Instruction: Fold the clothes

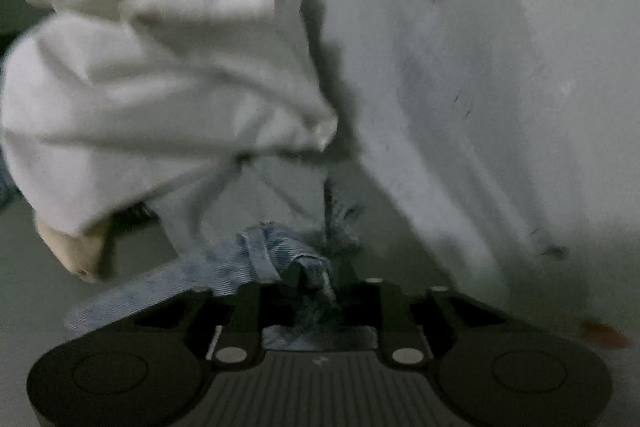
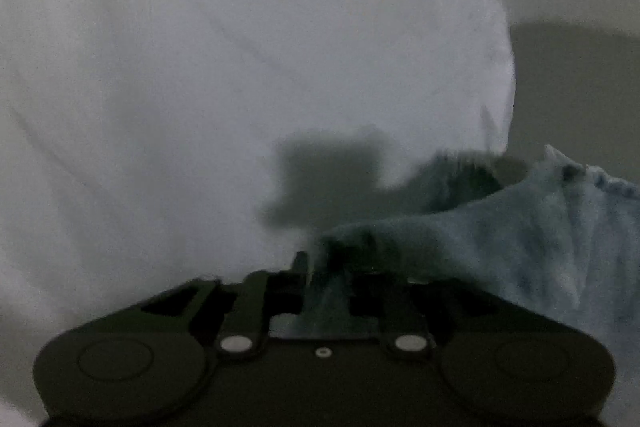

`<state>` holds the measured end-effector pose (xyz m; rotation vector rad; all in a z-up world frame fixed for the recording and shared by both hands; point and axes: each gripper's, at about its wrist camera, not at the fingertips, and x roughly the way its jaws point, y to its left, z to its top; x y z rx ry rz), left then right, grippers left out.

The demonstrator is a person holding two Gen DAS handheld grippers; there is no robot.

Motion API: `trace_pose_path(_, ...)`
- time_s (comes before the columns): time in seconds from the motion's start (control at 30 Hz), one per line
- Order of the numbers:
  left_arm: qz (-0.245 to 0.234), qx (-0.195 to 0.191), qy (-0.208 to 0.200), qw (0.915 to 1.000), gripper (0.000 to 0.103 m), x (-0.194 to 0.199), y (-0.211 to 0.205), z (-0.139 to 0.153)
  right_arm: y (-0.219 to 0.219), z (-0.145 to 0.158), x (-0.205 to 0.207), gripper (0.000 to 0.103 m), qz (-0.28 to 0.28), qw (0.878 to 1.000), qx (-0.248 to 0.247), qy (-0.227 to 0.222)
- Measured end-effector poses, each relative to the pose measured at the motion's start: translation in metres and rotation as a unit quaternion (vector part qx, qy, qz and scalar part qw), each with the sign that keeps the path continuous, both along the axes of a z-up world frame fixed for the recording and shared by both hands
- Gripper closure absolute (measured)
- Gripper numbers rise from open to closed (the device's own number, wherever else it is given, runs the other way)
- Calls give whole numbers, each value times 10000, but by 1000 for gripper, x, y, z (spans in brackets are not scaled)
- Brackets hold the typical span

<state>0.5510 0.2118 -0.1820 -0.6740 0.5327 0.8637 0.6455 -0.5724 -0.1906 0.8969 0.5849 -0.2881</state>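
Left wrist: left claw (image 1: pixel 316 291) pinches denim edge (image 1: pixel 276 255); right claw (image 2: pixel 326 287) likewise.

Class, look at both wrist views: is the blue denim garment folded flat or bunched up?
Bunched, not folded. The denim garment crumples between the left gripper fingers and drapes in loose folds from the right gripper.

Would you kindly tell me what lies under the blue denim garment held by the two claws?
Beneath the denim garment lies a white cloth with orange marks, spread beyond the left claw and right claw. Whatever is under that cloth is hidden.
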Motion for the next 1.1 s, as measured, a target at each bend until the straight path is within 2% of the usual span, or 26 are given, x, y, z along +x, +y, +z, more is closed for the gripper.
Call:
trace_pose_path(0.03,-8,-4,10,10000,76,5,-3,-3,7,-6,1,75,69,9999,-117,47)
trace_pose_path(0.07,-53,154,-26,9999,74,4,-9,-1,14,-9,-8,55,67,9996,-268,30)
trace_pose_path(0.1,-109,359,-64,9993,61,2,-16,1,21,-12,-18,45,64,9991,-418,13)
trace_pose_path(0.13,-248,522,-30,9983,45,-1,-23,2,28,-15,-29,44,57,9984,-570,7)
trace_pose_path(0.2,-618,711,93,9955,36,-7,-39,2,37,-21,-66,44,-36,9957,-898,210)
trace_pose_path(0.27,-1138,550,212,9917,36,-11,-57,-4,40,-29,-105,44,-255,9932,-1056,422)
trace_pose_path(0.33,-1624,399,430,9850,36,-16,-76,-15,34,-36,-136,43,-498,9923,-1000,532)
trace_pose_path(0.47,-2065,488,792,9740,34,-21,-96,-29,16,-50,-186,39,-1019,9898,-732,672)
trace_pose_path(0.57,-2363,574,1056,9642,25,-24,-111,-39,3,-60,-222,39,-1402,9857,-526,768)
trace_pose_path(0.63,-2559,632,1230,9568,19,-26,-120,-46,-9,-69,-228,39,-1535,9854,-299,679)
trace_pose_path(0.77,-2945,745,1577,9396,15,-31,-139,-60,-18,-84,-216,46,-1541,9864,99,556)
trace_pose_path(0.83,-3135,800,1749,9299,9,-33,-148,-67,-15,-86,-208,52,-1485,9874,-27,551)
trace_pose_path(0.87,-3225,859,1845,9244,8,-32,-151,-69,-15,-85,-202,71,-1357,9884,-113,666)
trace_pose_path(0.9,-3312,930,1945,9186,8,-31,-153,-70,-16,-85,-195,86,-1228,9892,-198,780)
trace_pose_path(0.93,-3344,946,2040,9152,8,-31,-154,-69,-16,-84,-189,88,-1099,9895,-284,895)
trace_pose_path(0.97,-3330,897,2080,9153,8,-32,-152,-67,-17,-83,-182,92,-974,9894,-376,1008)
trace_pose_path(1.0,-3300,798,2057,9178,8,-33,-149,-63,-18,-81,-177,92,-909,9884,-504,1104)
trace_pose_path(1.1,-3243,453,1870,9262,8,-43,-134,-53,-13,-78,-188,90,-1135,9886,-106,988)
